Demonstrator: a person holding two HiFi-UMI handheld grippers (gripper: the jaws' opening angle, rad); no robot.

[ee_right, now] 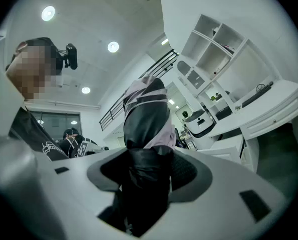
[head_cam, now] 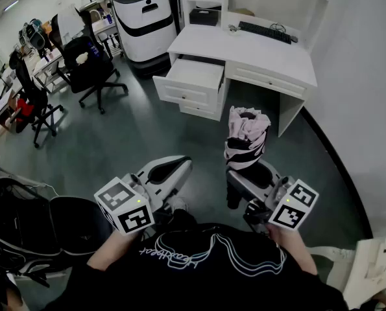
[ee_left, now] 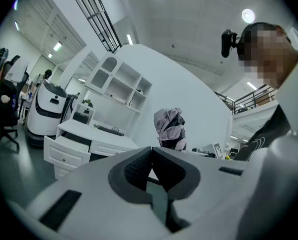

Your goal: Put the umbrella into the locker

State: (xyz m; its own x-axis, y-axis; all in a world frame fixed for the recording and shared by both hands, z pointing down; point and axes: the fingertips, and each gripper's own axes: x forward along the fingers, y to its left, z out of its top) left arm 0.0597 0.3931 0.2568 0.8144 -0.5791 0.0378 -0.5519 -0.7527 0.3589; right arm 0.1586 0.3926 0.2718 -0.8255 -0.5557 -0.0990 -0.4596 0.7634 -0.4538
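The folded umbrella [head_cam: 246, 138], pink, black and white, stands upright in front of me over the grey floor. My right gripper [head_cam: 237, 185] is shut on its dark lower end. In the right gripper view the umbrella [ee_right: 146, 119] rises from between the pads of the right gripper [ee_right: 147, 166], which press on both of its sides. My left gripper [head_cam: 178, 168] is level beside it, a little to the left, with nothing in it. In the left gripper view the left gripper [ee_left: 151, 153] has its tips touching, and the umbrella [ee_left: 170, 129] shows beyond them. I cannot make out any locker.
A white desk [head_cam: 244, 50] with an open drawer [head_cam: 191, 80] and a keyboard [head_cam: 265, 32] stands ahead. A white and black machine [head_cam: 144, 18] is to its left, office chairs [head_cam: 92, 70] further left. A black bag [head_cam: 24, 232] lies at my left, a white object [head_cam: 374, 264] at lower right.
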